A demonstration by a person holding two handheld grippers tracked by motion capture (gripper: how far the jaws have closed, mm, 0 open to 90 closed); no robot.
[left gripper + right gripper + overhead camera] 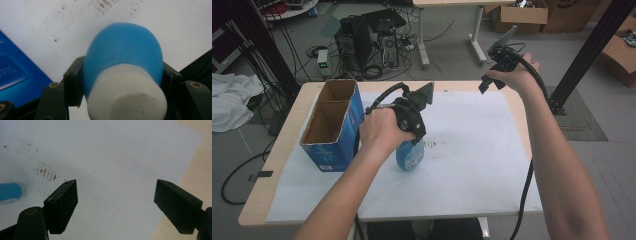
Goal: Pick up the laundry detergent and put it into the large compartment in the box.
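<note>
A blue bottle (411,157) with a white cap (127,97) stands upright on the white paper, right of the blue box. My left gripper (413,141) comes down from above and is shut on the bottle's neck; in the left gripper view both pads press the blue body (125,50) just below the cap. My right gripper (490,83) is held in the air over the table's far right edge, open, with nothing between its jaws (115,205). The bottle's base (8,192) shows at the left edge of the right gripper view.
An open-topped blue cardboard box (332,125) stands at the table's left, close to the bottle (15,72). A white paper sheet (472,150) with dark smudges covers most of the wooden table (272,165). Computers, cables and boxes lie on the floor beyond.
</note>
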